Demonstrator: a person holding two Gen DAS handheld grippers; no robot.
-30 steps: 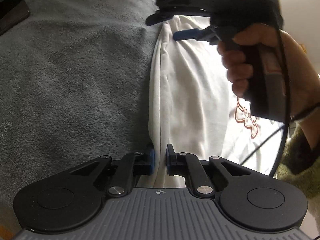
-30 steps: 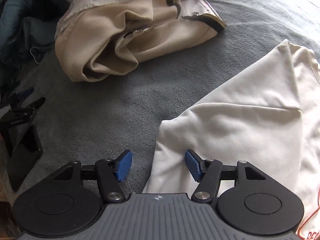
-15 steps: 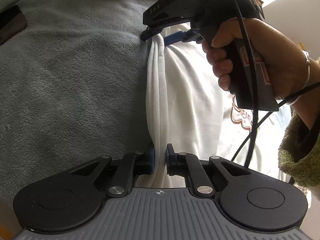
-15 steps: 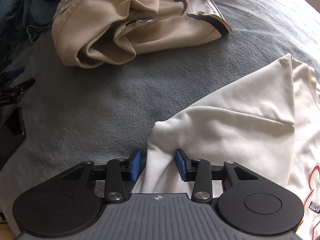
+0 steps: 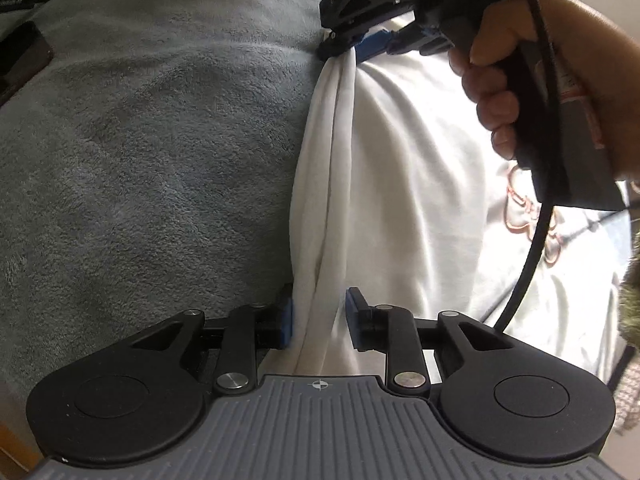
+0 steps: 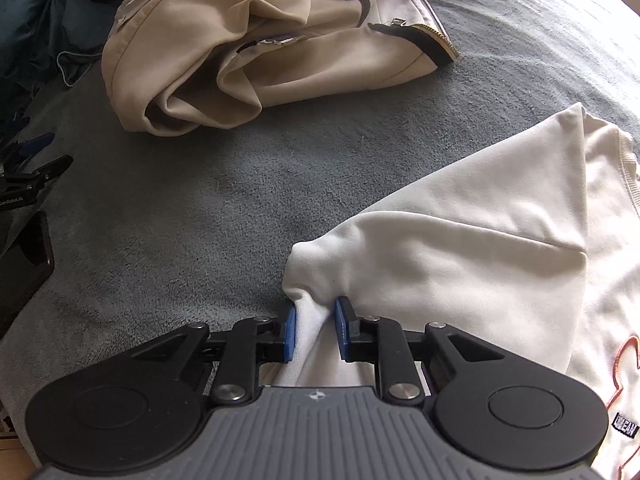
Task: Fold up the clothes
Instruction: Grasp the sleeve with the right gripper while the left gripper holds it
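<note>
A white T-shirt [image 5: 400, 160] with an orange print lies on a grey fleece blanket [image 5: 160, 140]. Its left edge is gathered into a long raised fold. My left gripper [image 5: 320, 316] straddles the near end of that fold. Its jaws are opening, and the right pad stands off the cloth. At the far end, my right gripper [image 5: 352, 46], held by a hand [image 5: 540, 60], pinches the fold. In the right wrist view the T-shirt [image 6: 460, 248] bunches at the sleeve between the blue pads of the right gripper [image 6: 316, 330], whose jaws are closing on it.
A crumpled beige zip garment [image 6: 260, 52] lies further back on the blanket [image 6: 240, 184]. A dark phone [image 6: 24, 252] and a black clamp-like tool [image 6: 32, 176] sit at the left edge. A black cable [image 5: 536, 220] hangs from the right gripper across the shirt.
The right gripper has closed from wide open onto the sleeve edge, bunching it. The left gripper's pads have parted from their tight pinch. The shirt's edge has lifted into a taut fold.
</note>
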